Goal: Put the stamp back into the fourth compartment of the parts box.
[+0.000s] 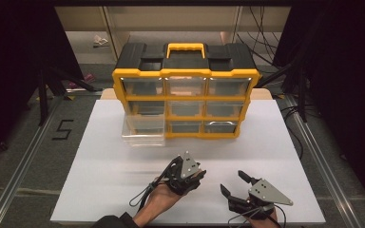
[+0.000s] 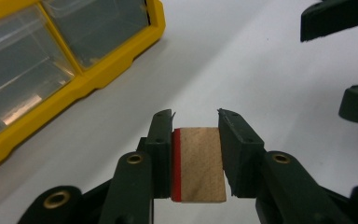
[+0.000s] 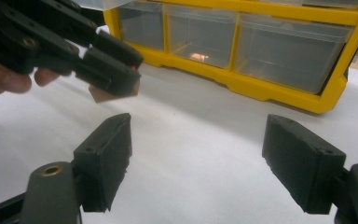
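Left gripper (image 2: 196, 122) clamped on block (image 2: 200, 163): we judge it light, stiff wood; we hold flat sides. Right gripper (image 3: 198, 158) apart, empty.

Bright light is shining down on the white table (image 1: 123, 190), while the room around it is staying dark. Glare is glowing on the yellow box (image 1: 185, 71) and its clear drawers. Everything is looking a bit soft and blurry

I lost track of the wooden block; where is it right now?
The wooden block is clamped in the left gripper, above the white table, near the yellow drawer cabinet.
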Available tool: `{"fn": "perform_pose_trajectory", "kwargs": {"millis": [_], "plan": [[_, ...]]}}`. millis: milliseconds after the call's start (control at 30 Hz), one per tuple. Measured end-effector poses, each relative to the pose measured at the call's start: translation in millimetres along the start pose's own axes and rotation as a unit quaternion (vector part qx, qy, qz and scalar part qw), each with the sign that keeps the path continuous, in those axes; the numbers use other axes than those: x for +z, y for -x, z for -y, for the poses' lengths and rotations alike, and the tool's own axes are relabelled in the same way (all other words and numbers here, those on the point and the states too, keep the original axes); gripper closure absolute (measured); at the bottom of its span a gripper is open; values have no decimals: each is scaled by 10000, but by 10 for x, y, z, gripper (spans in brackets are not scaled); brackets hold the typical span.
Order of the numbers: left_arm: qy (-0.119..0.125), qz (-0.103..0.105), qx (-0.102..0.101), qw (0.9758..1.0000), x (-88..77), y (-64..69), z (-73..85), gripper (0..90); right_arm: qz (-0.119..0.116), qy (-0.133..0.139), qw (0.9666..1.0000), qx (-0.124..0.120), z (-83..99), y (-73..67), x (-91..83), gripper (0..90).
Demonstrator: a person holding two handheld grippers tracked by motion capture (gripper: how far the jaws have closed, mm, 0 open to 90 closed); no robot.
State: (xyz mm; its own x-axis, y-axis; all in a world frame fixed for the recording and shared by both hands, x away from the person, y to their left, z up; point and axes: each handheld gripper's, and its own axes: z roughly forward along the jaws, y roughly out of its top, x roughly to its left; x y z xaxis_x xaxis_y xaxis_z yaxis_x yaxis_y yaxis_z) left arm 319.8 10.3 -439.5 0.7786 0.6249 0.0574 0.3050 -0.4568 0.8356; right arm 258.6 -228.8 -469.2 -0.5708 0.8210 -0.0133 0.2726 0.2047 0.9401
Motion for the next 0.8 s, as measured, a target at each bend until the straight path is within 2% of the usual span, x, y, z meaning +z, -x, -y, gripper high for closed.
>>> {"fn": "perform_pose_trajectory", "kwargs": {"millis": [300,467,800], "plan": [[271,-25,37,9996,-141,-7,-96,666,-3,-2,10000,0,0,0,0,248],[497,-60,56,9987,-259,-15,-171,666,-3,-2,10000,-3,0,-1,0,248],[742,-127,72,9971,-404,-46,-252,666,0,-4,10000,-7,0,-1,-1,248]]}}
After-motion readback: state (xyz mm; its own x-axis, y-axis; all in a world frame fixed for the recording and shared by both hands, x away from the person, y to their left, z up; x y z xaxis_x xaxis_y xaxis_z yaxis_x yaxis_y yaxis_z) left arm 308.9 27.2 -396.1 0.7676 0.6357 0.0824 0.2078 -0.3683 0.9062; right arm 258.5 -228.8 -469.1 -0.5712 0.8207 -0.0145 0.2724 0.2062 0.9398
